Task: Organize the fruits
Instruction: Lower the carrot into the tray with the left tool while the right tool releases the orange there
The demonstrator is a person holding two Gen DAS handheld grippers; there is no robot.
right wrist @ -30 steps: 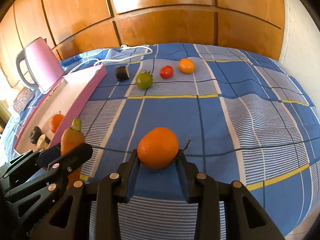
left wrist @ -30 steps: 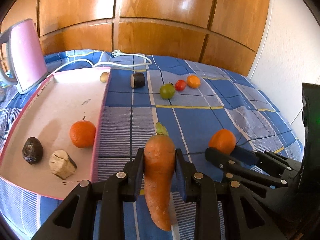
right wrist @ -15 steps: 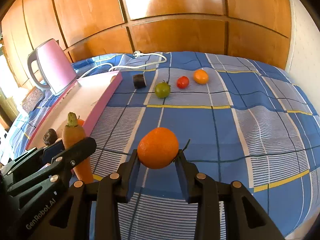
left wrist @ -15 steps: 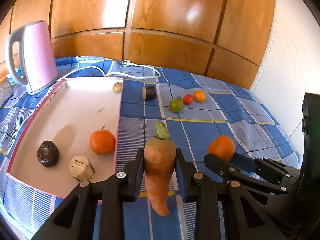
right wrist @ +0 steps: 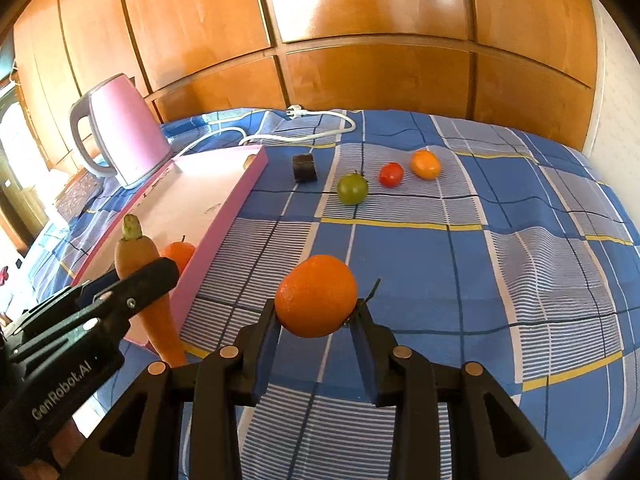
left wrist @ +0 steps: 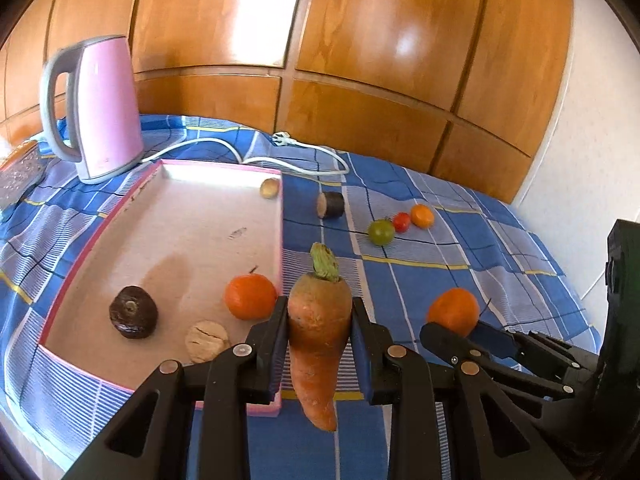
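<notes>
My left gripper (left wrist: 319,336) is shut on an orange carrot (left wrist: 318,332), held upright above the near right corner of the pink tray (left wrist: 120,216). My right gripper (right wrist: 316,316) is shut on an orange (right wrist: 316,296), lifted above the blue checked cloth. The orange also shows in the left wrist view (left wrist: 454,310), and the carrot in the right wrist view (right wrist: 138,260). In the tray lie a tangerine (left wrist: 249,295), a dark round fruit (left wrist: 133,312), a beige piece (left wrist: 206,340) and a small tan fruit (left wrist: 269,188).
On the cloth beyond lie a dark cut piece (left wrist: 331,205), a green tomato (left wrist: 381,232), a red tomato (left wrist: 401,221) and a small orange fruit (left wrist: 422,216). A pink kettle (left wrist: 100,108) with a white cord (left wrist: 256,152) stands behind the tray. Wooden panels rise at the back.
Both grippers have risen with their loads, the carrot and the orange now well above the cloth. The left gripper has shifted toward the tray's near right corner.
</notes>
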